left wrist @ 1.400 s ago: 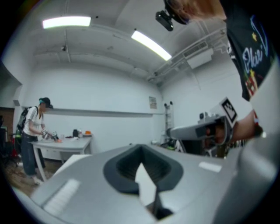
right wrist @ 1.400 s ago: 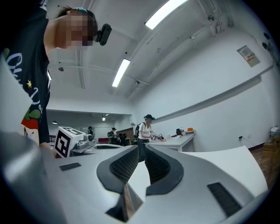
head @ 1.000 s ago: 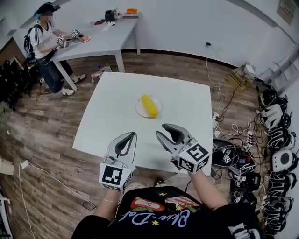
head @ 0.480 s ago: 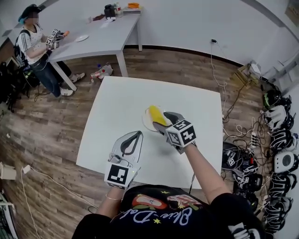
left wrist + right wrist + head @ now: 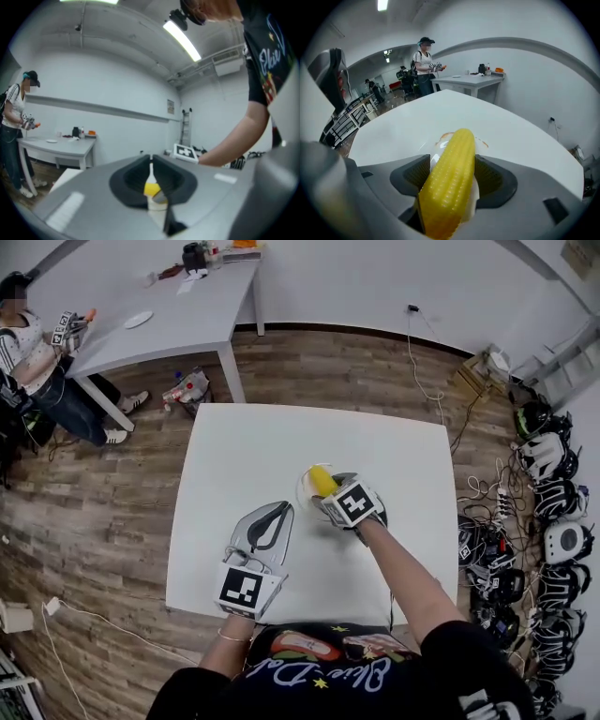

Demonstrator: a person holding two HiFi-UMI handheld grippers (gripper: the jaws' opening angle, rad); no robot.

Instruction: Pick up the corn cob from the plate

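Note:
The yellow corn cob lies lengthwise between the jaws of my right gripper, whose dark pads press on both its sides. Under it is the small white plate. In the head view the corn cob and plate are near the middle of the white table, with the right gripper over the plate's near side. My left gripper hovers shut and holds nothing, to the left of the plate. Through its jaws' slit the corn cob shows.
A second grey table stands at the back left with small items on it, and a person works beside it. Headsets, gear and cables lie on the wooden floor to the right.
My right gripper went forward from the table's near edge to the plate, opened, and now has the corn cob between its jaws. The left gripper stayed near the front, shut.

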